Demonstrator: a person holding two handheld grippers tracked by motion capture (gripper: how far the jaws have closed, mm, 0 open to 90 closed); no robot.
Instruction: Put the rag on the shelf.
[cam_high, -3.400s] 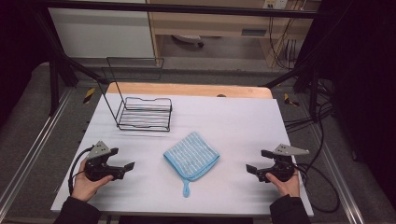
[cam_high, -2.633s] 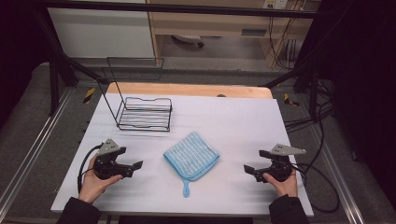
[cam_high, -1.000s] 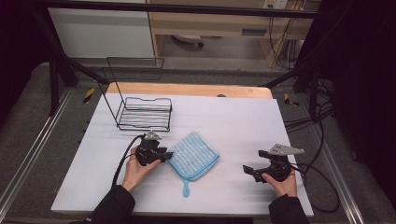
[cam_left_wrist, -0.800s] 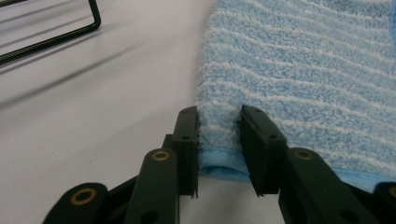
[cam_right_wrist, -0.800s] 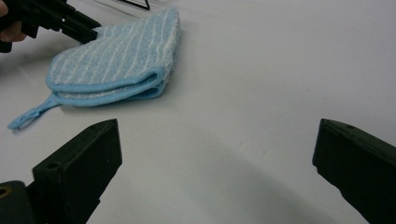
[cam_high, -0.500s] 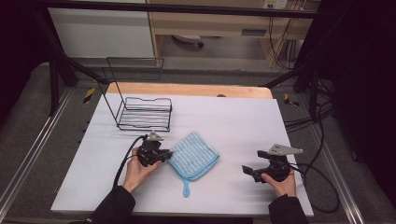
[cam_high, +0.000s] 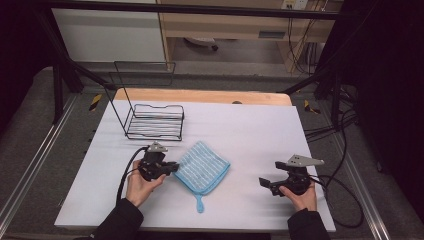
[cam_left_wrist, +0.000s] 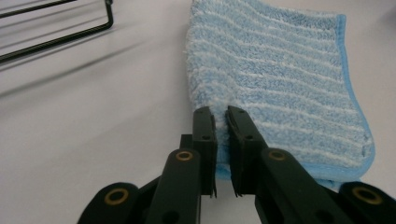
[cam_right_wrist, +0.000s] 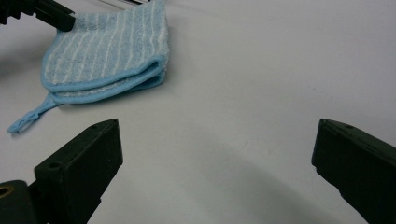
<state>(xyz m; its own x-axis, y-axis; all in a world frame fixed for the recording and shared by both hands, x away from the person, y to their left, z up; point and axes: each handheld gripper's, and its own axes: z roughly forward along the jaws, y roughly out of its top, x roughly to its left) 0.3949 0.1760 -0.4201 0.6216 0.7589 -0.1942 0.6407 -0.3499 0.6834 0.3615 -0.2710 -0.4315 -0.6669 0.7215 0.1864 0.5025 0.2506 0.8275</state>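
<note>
Nearest the person's edge of the worktop (cam_high: 240, 125), the right gripper (cam_high: 272, 184) rests close to the front right corner, its jaws spread wide with nothing between them; it appears parked, waiting for its turn. The right gripper view confirms bare white surface between the two jaws.

Toward the middle of the worktop, slightly left of centre, lies the folded blue cloth (cam_high: 202, 167), set cornerwise, its hanging loop (cam_high: 199, 204) trailing toward the front edge. The left gripper (cam_high: 171, 168) sits at the cloth's left corner. Its jaws have just been closing, and the left gripper view shows them pinched on the cloth's fluffy edge (cam_left_wrist: 219, 109), with pile bunched between the pads. Gripping at a corner rather than mid-fold suggests the intent is to lift or peel the cloth, not push it.

Farther back, near the rear left corner, a black wire rack (cam_high: 152, 120) stands well apart from the cloth, a probable destination.
</note>
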